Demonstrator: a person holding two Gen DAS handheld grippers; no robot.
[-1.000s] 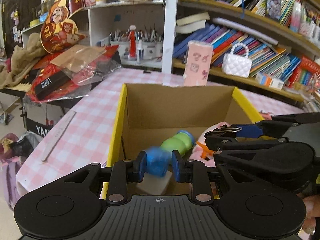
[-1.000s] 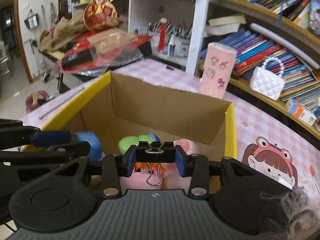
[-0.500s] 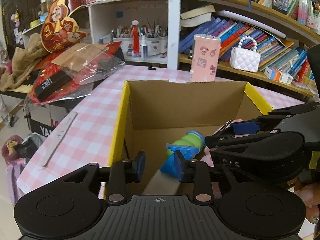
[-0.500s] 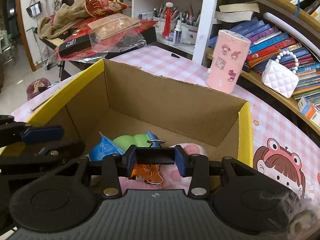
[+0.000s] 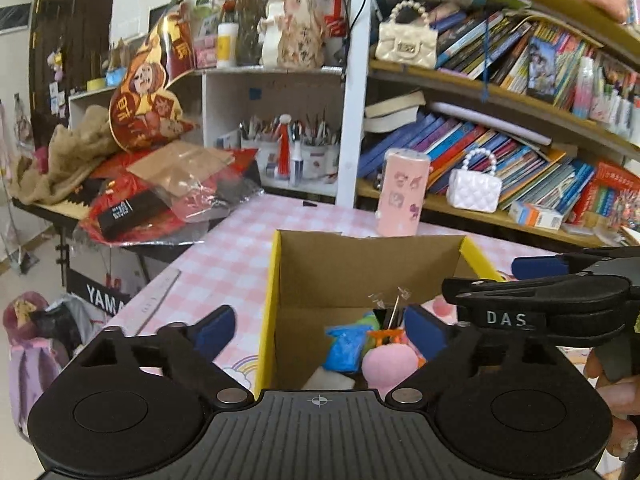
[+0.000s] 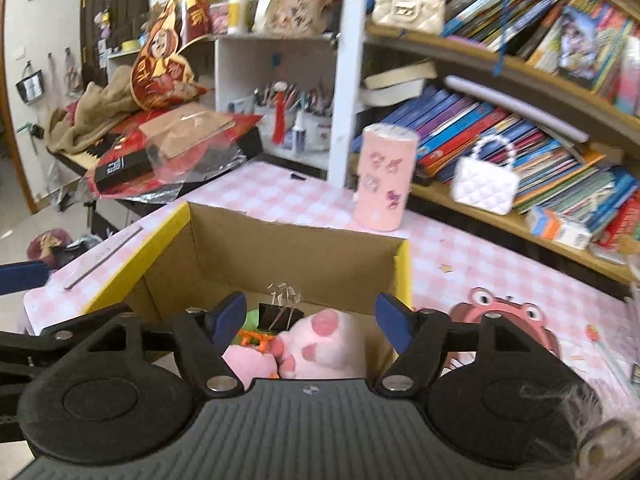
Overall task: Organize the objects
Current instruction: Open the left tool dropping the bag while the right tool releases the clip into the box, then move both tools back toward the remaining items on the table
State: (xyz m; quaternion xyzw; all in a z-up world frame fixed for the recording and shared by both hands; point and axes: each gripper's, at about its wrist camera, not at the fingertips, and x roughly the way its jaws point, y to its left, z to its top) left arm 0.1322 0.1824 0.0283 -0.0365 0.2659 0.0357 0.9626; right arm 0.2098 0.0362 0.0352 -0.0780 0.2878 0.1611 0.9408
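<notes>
A: What is being recorded inside the cardboard box (image 5: 372, 276)?

B: A black binder clip (image 6: 276, 317) is being seen lying loose among the contents, its wire handles up. It is resting just behind an orange toy piece (image 6: 254, 338) and beside a pink paw-shaped plush (image 6: 324, 340). A blue crumpled toy (image 5: 345, 347) with a green part is being seen next to these in the left wrist view. All of it is being judged as already deposited.

A: And how are the tongs being held?

B: The left gripper (image 5: 320, 330) is being held over the near edge of the box with its jaws spread wide; they have just been opening, and nothing is being gripped between them. The right gripper (image 6: 310, 316) is being held partly open; its jaws have also just been opening. The clip is lying below and beyond them, untouched by the pads.

A: What is being logged as remaining?

B: On the pink checked tablecloth (image 6: 280, 196), a pink cylindrical container (image 6: 384, 178) is standing beyond the box and a ruler (image 5: 158, 300) is lying to its left. Whether these are being counted among the objects cannot be told.
</notes>
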